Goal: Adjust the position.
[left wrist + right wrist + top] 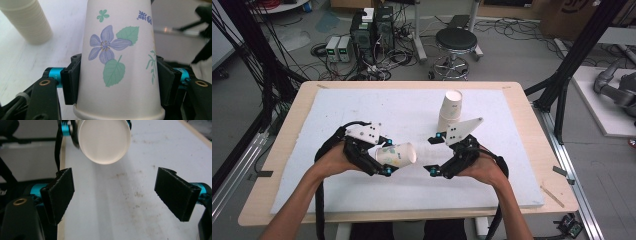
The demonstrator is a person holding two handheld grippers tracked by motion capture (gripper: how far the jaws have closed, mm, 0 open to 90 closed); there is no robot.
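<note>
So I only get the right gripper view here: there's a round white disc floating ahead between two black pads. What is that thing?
Observer: It's the closed bottom of a paper cup, held on its side by the left gripper.
Operator: Plain white all over?
Observer: No. The left gripper view shows a purple flower and green leaves printed on its side.
Operator: Any more cups about?
Observer: Yes, a stack of cups stands on the white mat, beyond the right gripper, whose jaws are wide open.
</note>
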